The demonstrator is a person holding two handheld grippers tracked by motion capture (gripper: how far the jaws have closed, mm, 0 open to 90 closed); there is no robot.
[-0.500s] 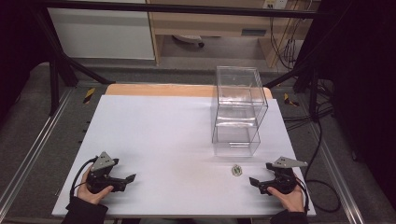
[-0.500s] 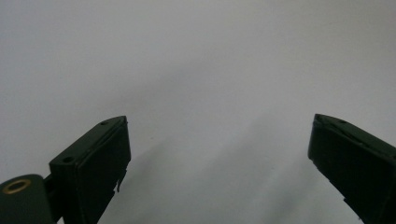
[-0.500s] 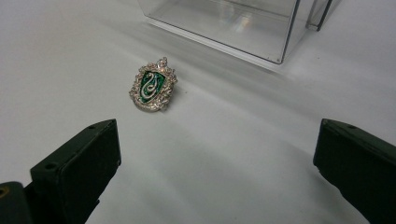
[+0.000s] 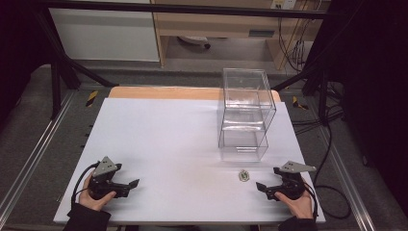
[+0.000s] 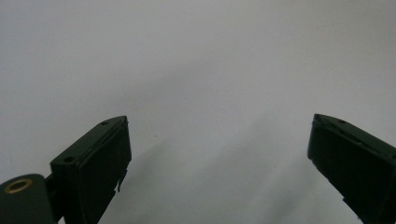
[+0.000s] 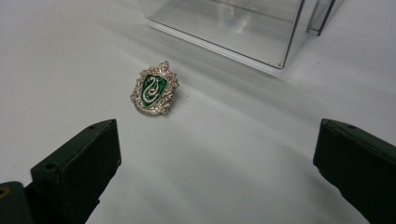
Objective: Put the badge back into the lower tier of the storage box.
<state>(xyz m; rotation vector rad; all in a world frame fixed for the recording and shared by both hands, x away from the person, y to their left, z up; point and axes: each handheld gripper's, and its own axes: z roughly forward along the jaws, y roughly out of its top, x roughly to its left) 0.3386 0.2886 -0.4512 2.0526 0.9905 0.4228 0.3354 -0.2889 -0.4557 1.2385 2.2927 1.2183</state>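
Note:
A small silver badge with a green crest point(image 6: 154, 88) lies flat on the white table, also visible as a speck point(image 4: 244, 175) just in front of the clear box. My right gripper point(image 4: 261, 186) rests near the table's front right edge, a short way right of the badge; its jaws stand wide open around bare table point(image 6: 217, 154), the badge lying ahead and to the left. My left gripper point(image 4: 134, 184) sits at the front left, held by a hand, its jaws wide open over empty white surface point(image 5: 219, 154).
A clear two-tier plastic box point(image 4: 245, 115) stands at the right back of the white table point(image 4: 163, 134); its near corner point(image 6: 285, 60) is close ahead of the right gripper. Metal rails and cables run beside the table.

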